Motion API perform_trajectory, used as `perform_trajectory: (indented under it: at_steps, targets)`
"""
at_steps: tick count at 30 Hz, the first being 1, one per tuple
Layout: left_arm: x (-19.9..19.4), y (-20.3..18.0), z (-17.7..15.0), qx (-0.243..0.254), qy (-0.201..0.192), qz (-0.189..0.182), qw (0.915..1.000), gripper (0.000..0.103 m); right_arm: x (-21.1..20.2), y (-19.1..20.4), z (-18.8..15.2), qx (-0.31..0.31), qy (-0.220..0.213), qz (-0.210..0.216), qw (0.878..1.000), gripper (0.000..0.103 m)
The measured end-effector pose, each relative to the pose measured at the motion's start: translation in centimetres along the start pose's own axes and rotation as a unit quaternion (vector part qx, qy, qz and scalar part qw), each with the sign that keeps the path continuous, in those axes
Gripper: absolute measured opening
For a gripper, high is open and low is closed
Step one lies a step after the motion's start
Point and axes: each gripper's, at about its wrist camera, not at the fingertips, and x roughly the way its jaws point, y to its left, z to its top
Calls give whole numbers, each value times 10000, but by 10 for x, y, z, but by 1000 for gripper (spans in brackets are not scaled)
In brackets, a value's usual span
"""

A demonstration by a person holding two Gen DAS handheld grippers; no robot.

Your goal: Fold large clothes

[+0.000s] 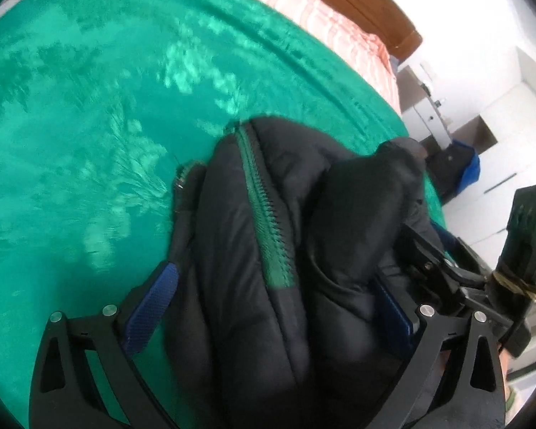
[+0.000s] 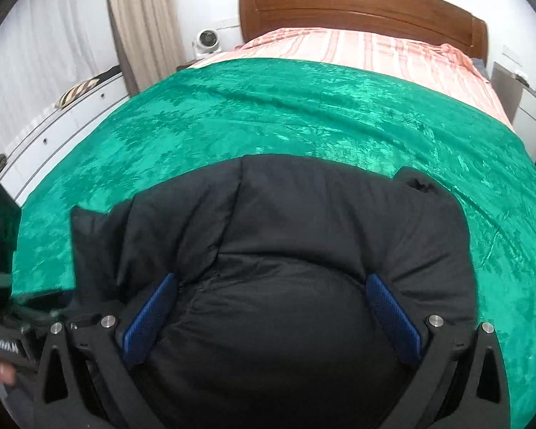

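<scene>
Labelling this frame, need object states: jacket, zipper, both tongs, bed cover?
black puffer jacket: bunched on the bed, not yet flat.
green zipper: closed along the stretch that shows.
left tongs: wide apart, jacket bulk between the pads; grip unclear.
right tongs: open, straddling the jacket.
green cover: spread over the bed.

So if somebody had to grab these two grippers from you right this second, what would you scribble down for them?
Left gripper: jaws wide, with a bunched part of the black jacket and its green zipper between them; whether the pads pinch it I cannot tell.
Right gripper: open wide, jacket bulging between its pads, not squeezed.
Jacket: puffy, lying in a heap on the green blanket covering the bed, near its foot.
Done: jacket gathered into a rough bundle, edges uneven.
Left: probably flatten it, square up the folds, finish neatly.
</scene>
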Motion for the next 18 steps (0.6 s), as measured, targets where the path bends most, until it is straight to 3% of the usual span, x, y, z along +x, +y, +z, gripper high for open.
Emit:
perform_trajectory:
  at_steps: [3, 7, 11, 13, 18]
  targets:
    - [-40, 6, -5, 58, -339, -54, 9994, 101, -46, 12, -1, -263, -182, 50, 9995, 102]
    - [-77, 28, -25, 21, -531, 202, 9984, 101, -94, 60, -32, -1193, -524, 133, 9914, 102]
    - [-89, 50, -52, 34, -456, 760, 9961, 101, -53, 86, -80, -1708, -49, -217, 9851, 103]
    - [-92, 60, -67, -7, -389, 910, 9951, 101, -37, 88, -102, -1910, -163, -446, 9804, 103]
    - [-105, 77, -97, -187, -477, 1039, 9933, 101, -35, 92, -103, -1992, -90, -549, 9784, 103]
